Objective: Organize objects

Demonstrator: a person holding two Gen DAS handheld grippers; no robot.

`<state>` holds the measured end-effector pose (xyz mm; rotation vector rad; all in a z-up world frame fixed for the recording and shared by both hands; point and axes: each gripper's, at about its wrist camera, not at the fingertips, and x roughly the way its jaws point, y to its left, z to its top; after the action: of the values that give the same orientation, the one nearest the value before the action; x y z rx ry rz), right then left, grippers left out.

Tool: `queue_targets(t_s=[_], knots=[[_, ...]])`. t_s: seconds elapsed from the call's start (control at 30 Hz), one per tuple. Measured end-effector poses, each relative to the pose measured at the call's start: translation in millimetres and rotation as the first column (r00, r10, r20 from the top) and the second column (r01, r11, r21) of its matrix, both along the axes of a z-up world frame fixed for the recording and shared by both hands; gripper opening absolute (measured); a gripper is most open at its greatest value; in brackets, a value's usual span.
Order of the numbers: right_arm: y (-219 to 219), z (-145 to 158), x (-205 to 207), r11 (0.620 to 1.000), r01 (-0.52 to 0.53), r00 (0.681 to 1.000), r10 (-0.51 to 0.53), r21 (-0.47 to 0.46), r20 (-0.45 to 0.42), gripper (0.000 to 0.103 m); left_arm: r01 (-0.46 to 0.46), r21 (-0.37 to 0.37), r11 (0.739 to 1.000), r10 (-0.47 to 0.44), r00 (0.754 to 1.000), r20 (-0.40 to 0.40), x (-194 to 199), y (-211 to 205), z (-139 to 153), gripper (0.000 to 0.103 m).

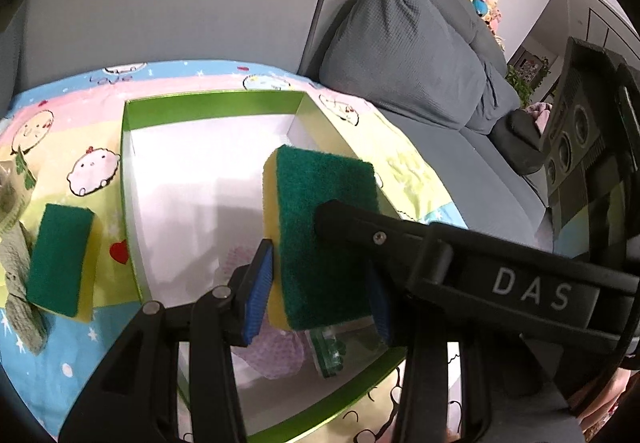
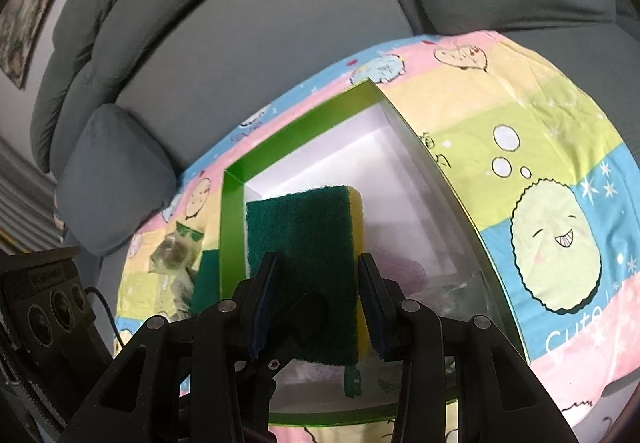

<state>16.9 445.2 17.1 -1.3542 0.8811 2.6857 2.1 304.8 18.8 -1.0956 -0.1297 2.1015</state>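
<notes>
A green-topped yellow sponge (image 1: 320,195) hangs over the open green box (image 1: 212,107) with a white floor. My left gripper (image 1: 320,287) is shut on it, blue pads pressing its two long sides. The right gripper's black finger (image 1: 360,231) lies across the sponge's green face. In the right wrist view the same sponge (image 2: 300,227) stands between my right gripper's (image 2: 318,295) pads, which grip it above the box (image 2: 232,235). A second sponge (image 1: 60,259) lies flat on the cartoon-print cloth (image 1: 92,171) left of the box.
Inside the box's near end lie a pinkish mesh item (image 1: 272,347) and a clear packet with green print (image 1: 332,351). A green cloth and a packet (image 1: 16,243) sit at the cloth's left edge. A grey sofa with cushions (image 1: 400,55) surrounds the cloth.
</notes>
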Motion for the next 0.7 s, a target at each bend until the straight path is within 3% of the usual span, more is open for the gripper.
queue_targets(t_s=[0.7], knots=[[13.0,-18.9,-20.5,0.998,0.035,0.996,-0.031,-0.051,0.078,0.042,0.008,-0.029,1.0,-0.003,0.988,0.152,-28.9,12.9,-16.2,0.042]])
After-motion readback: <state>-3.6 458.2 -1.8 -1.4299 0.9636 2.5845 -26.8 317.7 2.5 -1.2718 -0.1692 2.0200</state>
